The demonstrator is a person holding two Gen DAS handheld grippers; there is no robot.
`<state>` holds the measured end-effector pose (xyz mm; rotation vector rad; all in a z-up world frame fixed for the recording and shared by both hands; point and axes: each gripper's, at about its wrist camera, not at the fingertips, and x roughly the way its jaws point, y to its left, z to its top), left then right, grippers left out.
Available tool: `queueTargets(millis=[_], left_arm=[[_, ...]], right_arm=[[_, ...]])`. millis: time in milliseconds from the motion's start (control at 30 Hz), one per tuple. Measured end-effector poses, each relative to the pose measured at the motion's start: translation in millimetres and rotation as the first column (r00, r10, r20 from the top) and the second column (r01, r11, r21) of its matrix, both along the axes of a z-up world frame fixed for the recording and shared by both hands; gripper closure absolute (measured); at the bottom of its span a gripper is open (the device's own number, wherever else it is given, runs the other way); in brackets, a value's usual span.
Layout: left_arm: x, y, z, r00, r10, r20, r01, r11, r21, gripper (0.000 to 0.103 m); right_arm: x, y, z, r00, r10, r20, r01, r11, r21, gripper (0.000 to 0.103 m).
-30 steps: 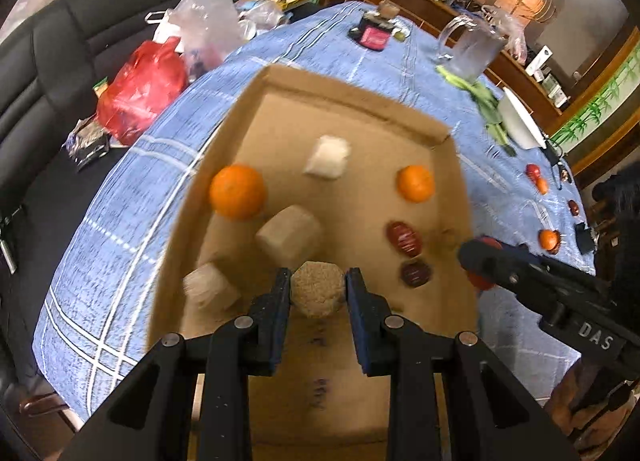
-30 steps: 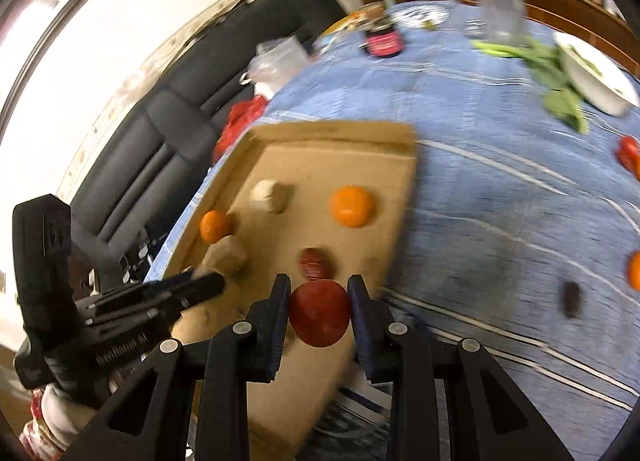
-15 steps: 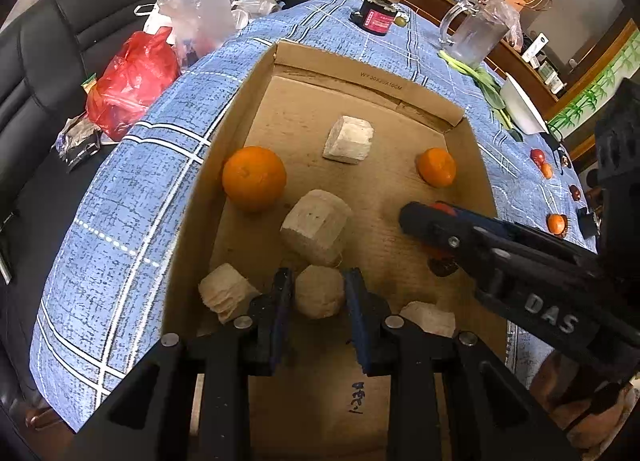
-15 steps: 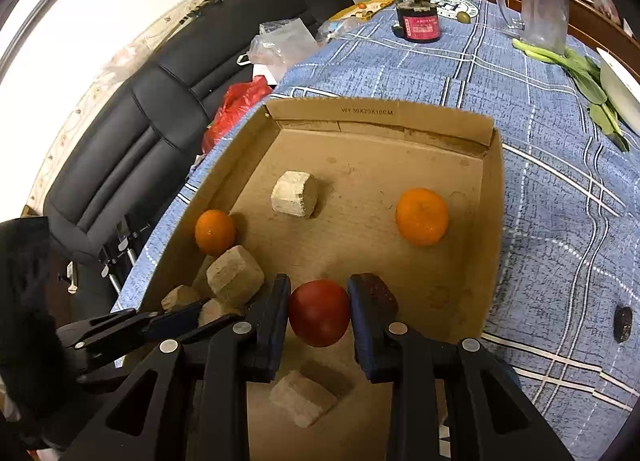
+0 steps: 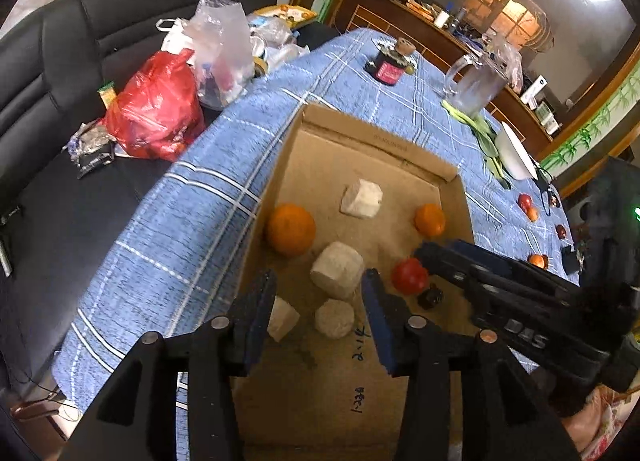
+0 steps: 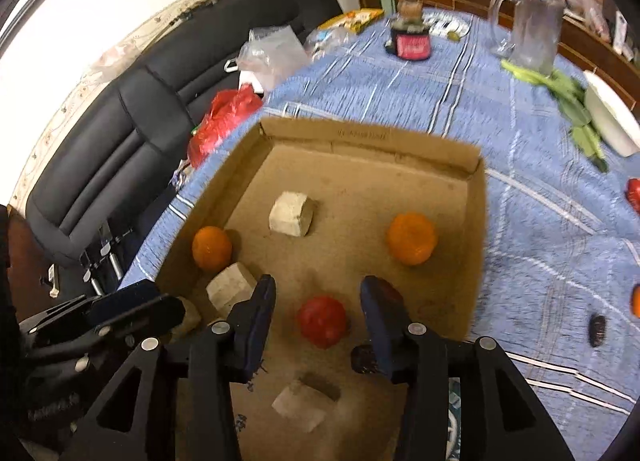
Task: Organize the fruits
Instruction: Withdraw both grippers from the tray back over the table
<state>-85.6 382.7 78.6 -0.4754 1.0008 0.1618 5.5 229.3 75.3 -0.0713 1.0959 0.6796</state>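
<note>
A shallow cardboard box lies on the blue checked tablecloth. It holds two oranges, a red tomato, a dark date and several pale blocks. My left gripper is open over a round pale block that rests on the box floor. My right gripper is open above the tomato, which lies on the box floor between its fingers. The right gripper also shows in the left wrist view.
More small fruits lie on the cloth right of the box, with a white bowl, greens, a glass jug and a dark jar behind. Plastic bags sit on a black sofa at left.
Both grippers have opened. The left let go of the round pale block and the right let go of the tomato; both now lie in the box. Both grippers have pulled back a little.
</note>
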Motion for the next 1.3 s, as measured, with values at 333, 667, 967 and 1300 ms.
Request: queueTargets(millis=[333,667,967,1300], left_arm=[[-2.8,-31.1,27.2,1.0,0.005,0.015,-0.006,0.995,0.095,0.05],[-18.0,-109.1,66.6,0.999,-0.013,0.032,0.008,0.988,0.152,0.043],[-36.6,-158.7,95.3,0.995,-0.057,0.079,0.038,0.974,0.222,0.042],[-42.4,-189.7,90.0,0.995,-0.081,0.064,0.067,0.976,0.207,0.042]], right_arm=[[-15.0,-57.0,19.8,0.993,-0.119,-0.01,0.119,0.992,0.047,0.046],[-47.2,-111.5,32.0,0.992,-0.122,0.001,0.122,0.99,0.077,0.041],[-58.3,-156.1,49.6,0.982,-0.186,0.025,0.18,0.97,0.161,0.033],[-69.4,-190.0,37.3,0.976,-0.217,-0.006,0.216,0.964,0.158,0.033]])
